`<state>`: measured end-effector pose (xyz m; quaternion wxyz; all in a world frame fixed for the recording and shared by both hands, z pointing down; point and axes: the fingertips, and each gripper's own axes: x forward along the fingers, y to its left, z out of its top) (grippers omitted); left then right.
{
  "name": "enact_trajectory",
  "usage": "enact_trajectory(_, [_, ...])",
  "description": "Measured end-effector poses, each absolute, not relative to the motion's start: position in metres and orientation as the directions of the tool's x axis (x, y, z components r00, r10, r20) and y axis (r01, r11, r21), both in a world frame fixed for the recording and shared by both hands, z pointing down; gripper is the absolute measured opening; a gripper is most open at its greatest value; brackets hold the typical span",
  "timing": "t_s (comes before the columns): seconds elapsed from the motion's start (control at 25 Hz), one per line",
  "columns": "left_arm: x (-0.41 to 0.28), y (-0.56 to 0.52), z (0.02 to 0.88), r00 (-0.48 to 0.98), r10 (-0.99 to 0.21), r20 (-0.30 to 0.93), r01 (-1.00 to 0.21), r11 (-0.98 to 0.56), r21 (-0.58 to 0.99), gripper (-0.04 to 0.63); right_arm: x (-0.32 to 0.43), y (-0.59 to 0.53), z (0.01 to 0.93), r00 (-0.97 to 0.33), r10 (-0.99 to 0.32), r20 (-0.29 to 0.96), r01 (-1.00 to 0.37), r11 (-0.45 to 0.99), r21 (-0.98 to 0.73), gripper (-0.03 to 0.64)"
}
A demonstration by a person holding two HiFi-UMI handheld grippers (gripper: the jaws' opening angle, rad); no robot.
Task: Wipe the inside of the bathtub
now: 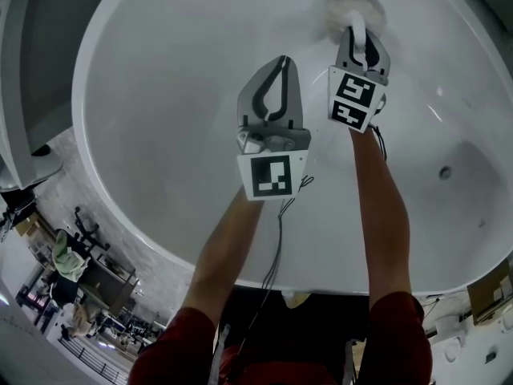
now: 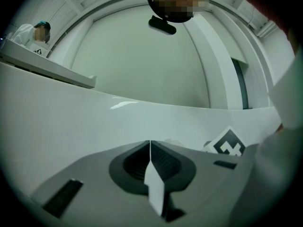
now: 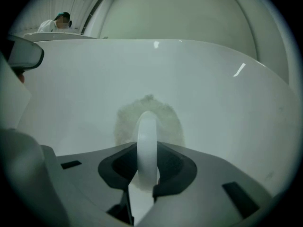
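Note:
I look down into a white oval bathtub [image 1: 160, 127]. My right gripper [image 1: 357, 34] is shut on the white loop handle [image 3: 147, 143] of a round fluffy scrub pad [image 1: 353, 6], which presses flat against the tub's far inner wall [image 3: 199, 84]. The pad [image 3: 168, 122] shows as a pale fuzzy disc behind the handle. My left gripper [image 1: 280, 64] hovers over the tub's middle, a little left of and below the right one. Its jaws are shut with nothing between them [image 2: 150, 143].
The drain hole [image 1: 445, 172] sits on the tub floor at the right. The tub's near rim [image 1: 337, 283] runs under my forearms. Past the far rim, a person in white [image 2: 35, 37] stands beside a ledge [image 2: 52, 70]. Chairs and clutter [image 1: 76, 271] lie outside, lower left.

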<state>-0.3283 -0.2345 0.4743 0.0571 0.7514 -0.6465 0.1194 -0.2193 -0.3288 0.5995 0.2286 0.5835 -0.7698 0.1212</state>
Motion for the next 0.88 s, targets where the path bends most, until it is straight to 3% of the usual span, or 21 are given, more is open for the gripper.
enact_trajectory(0.36, [-0.259,-0.229,0.487,0.238,-0.933,0.270,-0.959,-0.270,-0.086,0.016,-0.140,-0.314,0.617,-0.131,-0.853,0.505,-0.968,0.220,0.121,0.094])
enact_trajectory(0.88, [-0.109,-0.199,0.502,0.359,-0.888,0.288,-0.918,-0.392,-0.063,0.015,0.038,-0.264,0.639,-0.003,-0.859,0.512,-0.974,0.118,0.192,0.094])
